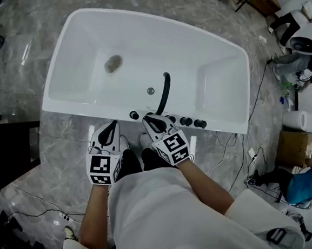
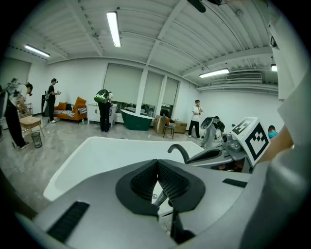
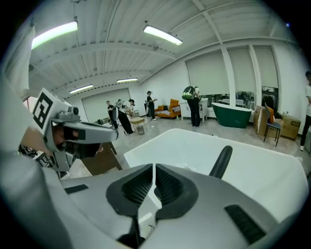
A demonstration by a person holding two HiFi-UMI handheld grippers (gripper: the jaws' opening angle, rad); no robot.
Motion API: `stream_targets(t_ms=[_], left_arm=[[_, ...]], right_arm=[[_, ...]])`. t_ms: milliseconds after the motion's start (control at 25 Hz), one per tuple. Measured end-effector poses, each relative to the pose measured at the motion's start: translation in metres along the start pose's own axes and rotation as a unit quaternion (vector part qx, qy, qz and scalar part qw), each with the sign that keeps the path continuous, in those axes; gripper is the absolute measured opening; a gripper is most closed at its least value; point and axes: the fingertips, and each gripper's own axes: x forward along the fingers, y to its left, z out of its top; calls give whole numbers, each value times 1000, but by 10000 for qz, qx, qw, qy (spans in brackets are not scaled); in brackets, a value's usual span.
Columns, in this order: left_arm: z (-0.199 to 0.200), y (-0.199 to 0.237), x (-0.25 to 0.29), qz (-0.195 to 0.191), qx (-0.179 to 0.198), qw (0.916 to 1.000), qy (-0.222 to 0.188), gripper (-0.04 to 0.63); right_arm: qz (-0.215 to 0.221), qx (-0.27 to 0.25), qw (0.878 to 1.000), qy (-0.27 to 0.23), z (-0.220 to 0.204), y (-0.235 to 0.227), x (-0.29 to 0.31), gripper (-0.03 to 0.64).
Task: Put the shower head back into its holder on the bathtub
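Slim black stick-shaped shower head (image 1: 164, 92) stood at the near rim of the glossy white oval bathtub (image 1: 215, 62), in the row of round black knobs (image 1: 185, 121). Its foot was on the rim and its long axis ran toward 12 o'clock with a slight bend, leaning out over the basin. It looked seated in its holder, but the socket itself was too small to make out, so that is a judgement only.

Right tool (image 1: 149, 117) sat just short of the foot, with the shower head at 12 to 1 o'clock off its tips, close but apart. In the right gripper view the ribbed pads (image 3: 165, 187) were down to a thin slit with nothing between them, and the black stick (image 3: 221, 163) rose at 2 o'clock.

Left tool (image 1: 112, 124) was beside the right one, farther off, with the shower head at about 2 o'clock from it. Its pads (image 2: 171, 182) met at the tip and it was empty; in its own view the head showed as a curved black neck (image 2: 179, 150). The right hand was the nearer one for any re-seating, if needed.

Grey marble floor (image 1: 25, 57) lay all around the tub.
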Motion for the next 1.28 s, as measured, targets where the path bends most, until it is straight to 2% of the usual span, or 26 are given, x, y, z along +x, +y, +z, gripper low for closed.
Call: stream_targets(t_ms=[360, 640, 1000, 1280], left_arm=[[54, -7, -27, 164, 61, 9986, -490, 12], [79, -14, -53, 319, 124, 9964, -773, 12], [89, -30, -48, 312, 239, 9953, -884, 12], [89, -39, -47, 318, 177, 9956, -859, 12]], right_arm=[[375, -107, 9954, -879, 73, 19, -52, 18], [434, -339, 9886, -1403, 110, 22, -93, 18], [350, -247, 9845, -1702, 123, 5, -118, 18], [349, -161, 9835, -1768, 124, -3, -130, 18]])
